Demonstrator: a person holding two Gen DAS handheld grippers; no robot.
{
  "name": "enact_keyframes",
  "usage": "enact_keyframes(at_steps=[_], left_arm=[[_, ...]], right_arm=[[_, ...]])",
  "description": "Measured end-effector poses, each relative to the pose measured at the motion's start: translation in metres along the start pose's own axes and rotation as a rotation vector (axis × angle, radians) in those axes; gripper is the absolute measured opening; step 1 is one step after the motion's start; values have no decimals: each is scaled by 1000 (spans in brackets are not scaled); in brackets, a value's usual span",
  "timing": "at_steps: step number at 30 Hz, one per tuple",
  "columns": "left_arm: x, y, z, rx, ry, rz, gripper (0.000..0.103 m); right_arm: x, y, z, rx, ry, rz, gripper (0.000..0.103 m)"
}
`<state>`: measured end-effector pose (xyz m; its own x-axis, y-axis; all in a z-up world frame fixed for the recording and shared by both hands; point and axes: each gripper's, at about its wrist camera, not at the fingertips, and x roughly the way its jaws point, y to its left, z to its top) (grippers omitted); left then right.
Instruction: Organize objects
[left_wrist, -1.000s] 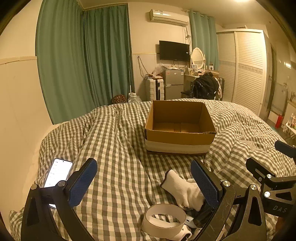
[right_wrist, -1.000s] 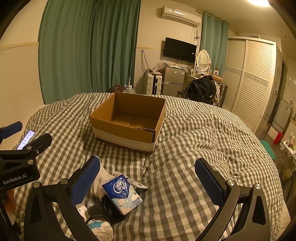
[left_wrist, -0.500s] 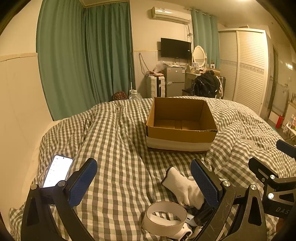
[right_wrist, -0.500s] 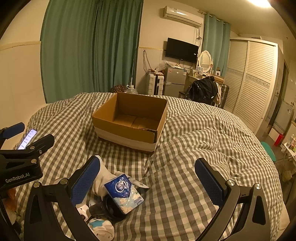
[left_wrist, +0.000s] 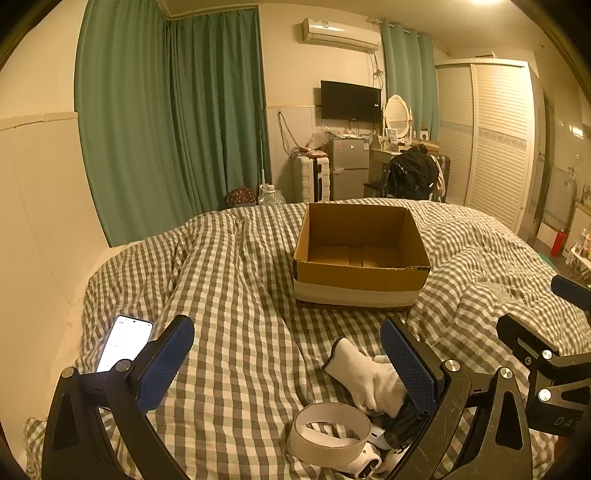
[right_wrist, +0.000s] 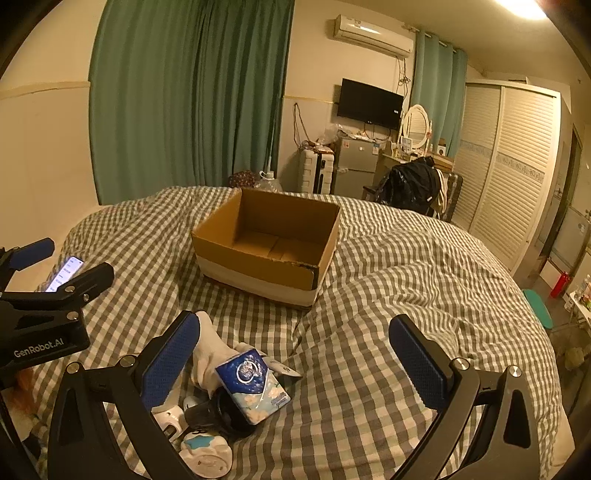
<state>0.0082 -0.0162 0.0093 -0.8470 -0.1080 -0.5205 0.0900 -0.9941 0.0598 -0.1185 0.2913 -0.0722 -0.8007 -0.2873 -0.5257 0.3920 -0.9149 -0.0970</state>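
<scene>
An empty cardboard box (left_wrist: 360, 273) (right_wrist: 255, 273) stands on the checked bed ahead of both grippers. A small pile lies close in front: a white glove (left_wrist: 364, 373) (right_wrist: 208, 354), a roll of tape (left_wrist: 328, 434), a blue tissue pack (right_wrist: 253, 386), a black round object (right_wrist: 221, 410) and small white items (right_wrist: 205, 456). My left gripper (left_wrist: 288, 365) is open and empty, its right finger beside the glove. My right gripper (right_wrist: 295, 365) is open and empty, its left finger beside the pile.
A lit phone (left_wrist: 123, 341) (right_wrist: 64, 273) lies on the bed at the left near the wall. The bed's checked duvet (right_wrist: 406, 280) is rumpled. Green curtains, a fridge, a TV and a wardrobe stand beyond the bed.
Both grippers have shifted slightly; the box and the room sit a little differently in view. The objects on the bed have not moved, and both grippers stay open.
</scene>
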Motion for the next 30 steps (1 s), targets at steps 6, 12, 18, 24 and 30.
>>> enact_keyframes(at_steps=[6,12,18,24,30], left_arm=[[-13,-1,5,0,-9,11,103],[-24,0,6,-14,-9,18,103],[-30,0,3,0,-1,31,103],[-21,0,-9,14,58,32,103],[7,-4,-31,18,167,4,103]], right_arm=[[-16,3,7,-16,-16,35,103],[-32,2,12,-13,-25,64,103],[-48,3,14,-12,-52,74,103],[-41,1,5,-20,-5,87,103],[-20,-1,-12,-22,65,95,103]])
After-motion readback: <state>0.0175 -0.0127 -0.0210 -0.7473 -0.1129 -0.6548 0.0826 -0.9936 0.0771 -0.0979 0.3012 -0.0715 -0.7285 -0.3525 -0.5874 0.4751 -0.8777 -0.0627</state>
